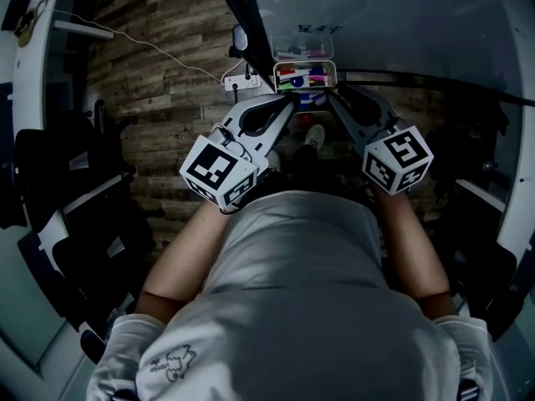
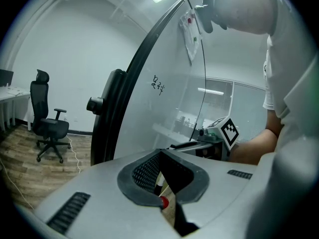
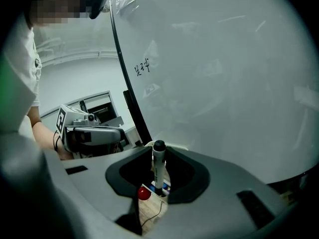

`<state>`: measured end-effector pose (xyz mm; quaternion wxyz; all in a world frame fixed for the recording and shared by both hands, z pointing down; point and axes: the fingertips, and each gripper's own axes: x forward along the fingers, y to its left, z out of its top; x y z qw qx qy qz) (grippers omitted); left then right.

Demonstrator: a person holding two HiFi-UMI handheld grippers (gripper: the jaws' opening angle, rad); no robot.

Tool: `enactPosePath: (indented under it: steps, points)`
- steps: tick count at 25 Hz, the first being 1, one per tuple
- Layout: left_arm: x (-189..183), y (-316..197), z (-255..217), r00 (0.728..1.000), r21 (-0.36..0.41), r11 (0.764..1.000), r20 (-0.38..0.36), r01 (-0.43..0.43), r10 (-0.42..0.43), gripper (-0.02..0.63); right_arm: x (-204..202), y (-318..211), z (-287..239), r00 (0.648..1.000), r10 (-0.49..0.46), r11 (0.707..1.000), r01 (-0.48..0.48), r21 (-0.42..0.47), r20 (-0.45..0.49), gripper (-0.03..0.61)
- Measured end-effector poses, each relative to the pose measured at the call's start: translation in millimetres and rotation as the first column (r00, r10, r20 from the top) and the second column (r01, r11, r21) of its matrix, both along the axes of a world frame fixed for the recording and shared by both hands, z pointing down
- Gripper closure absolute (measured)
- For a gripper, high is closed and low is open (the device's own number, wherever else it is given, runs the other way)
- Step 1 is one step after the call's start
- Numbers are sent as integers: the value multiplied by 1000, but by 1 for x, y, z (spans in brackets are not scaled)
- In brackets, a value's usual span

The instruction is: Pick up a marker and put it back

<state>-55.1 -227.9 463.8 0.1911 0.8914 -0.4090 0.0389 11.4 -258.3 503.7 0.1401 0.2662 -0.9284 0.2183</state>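
Grippers: two. The left gripper (image 1: 288, 103) and right gripper (image 1: 334, 97) are both pointed at the tray (image 1: 306, 63), one at each front corner.
Marker cubes: two, one per gripper, left cube (image 1: 219, 170) and right cube (image 1: 398, 159), both on the person's side of the tray.
Right gripper jaws: closed narrow on one marker (image 3: 158, 168), as seen in the right gripper view.
Held marker: one, with a white barrel and black cap, standing upright between the jaws with the cap uppermost. It is just beside the tray's front right corner. The head view does not resolve it.
Left gripper jaws: drawn narrow, with only a slit between them. Nothing is gripped, as seen in the left gripper view (image 2: 167, 198).
Tray: one, pale-rimmed, mounted at the lower edge of the whiteboard (image 1: 401, 23).
Tray contents: several coloured markers lying flat. The exact count cannot be read.
Whiteboard: one, rising behind the tray, with one small patch of handwriting (image 2: 158, 85) high above it.
Red round thing: one (image 3: 143, 193), seen through the jaw slit below the tray. What it is cannot be told.
Power strip: one (image 1: 242, 82), white, on the wooden floor (image 1: 159, 82) just left of the tray.
Office chair: one (image 2: 48, 126), black, well apart from the tray on the left.
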Motion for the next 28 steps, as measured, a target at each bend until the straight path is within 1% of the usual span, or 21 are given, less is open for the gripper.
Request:
enactPosePath:
  steps: [6, 12, 19, 24, 28]
  points:
    - [0, 0, 1, 1000, -4, 1000, 2, 2, -2, 609, -2, -1, -3, 1000, -13, 1000, 13, 14, -7, 479]
    - [3, 3, 0, 1000, -4, 1000, 1, -8, 8, 609, -3, -3, -11, 1000, -28, 999, 29, 43, -14, 471]
    - [4, 7, -1, 1000, -2, 1000, -1, -13, 13, 609, 3, -11, -25, 1000, -7, 998, 6, 65, 7, 469]
    - [4, 10, -7, 1000, 11, 1000, -3, -14, 15, 609, 3, -10, -40, 999, -1, 998, -2, 60, 52, 469]
    - [3, 13, -15, 1000, 29, 999, -6, -18, 19, 609, 4, -4, -50, 998, 3, 998, -8, 70, 63, 469]
